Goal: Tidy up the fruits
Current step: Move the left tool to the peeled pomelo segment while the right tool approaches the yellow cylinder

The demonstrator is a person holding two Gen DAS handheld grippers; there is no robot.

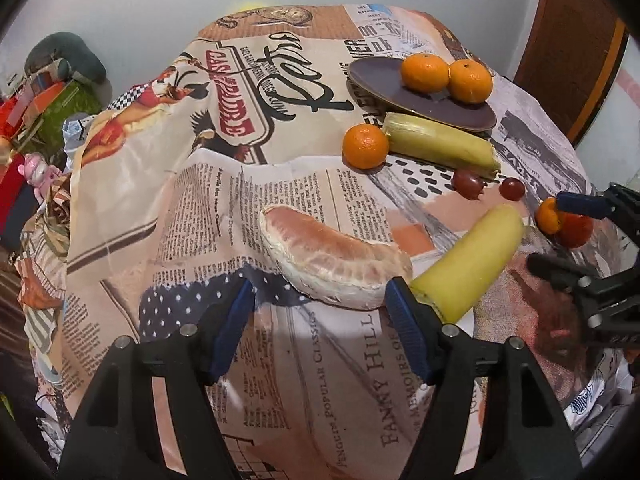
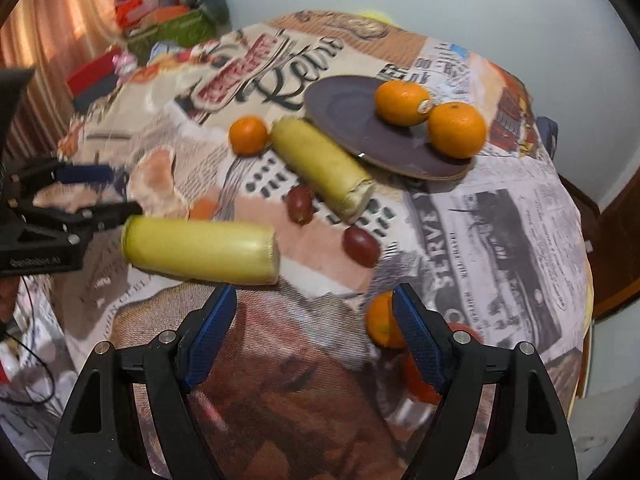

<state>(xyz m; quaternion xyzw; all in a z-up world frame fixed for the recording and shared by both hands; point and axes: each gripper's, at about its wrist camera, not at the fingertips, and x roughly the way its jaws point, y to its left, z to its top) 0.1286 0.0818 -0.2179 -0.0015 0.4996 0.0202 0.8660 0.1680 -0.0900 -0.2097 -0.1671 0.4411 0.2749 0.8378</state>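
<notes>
Both grippers' fingers are spread, holding nothing. The left gripper (image 1: 320, 304) faces a pomelo segment (image 1: 332, 262). The right gripper (image 2: 314, 312) hovers beside a mandarin (image 2: 380, 320).

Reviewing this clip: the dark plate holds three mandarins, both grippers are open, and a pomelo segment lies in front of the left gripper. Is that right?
Not quite. The dark plate holds two mandarins, not three; the third mandarin sits on the tablecloth beside the plate, as the right wrist view shows. The rest stands: the left gripper and right gripper are open, and the pomelo segment lies before the left one.
</notes>
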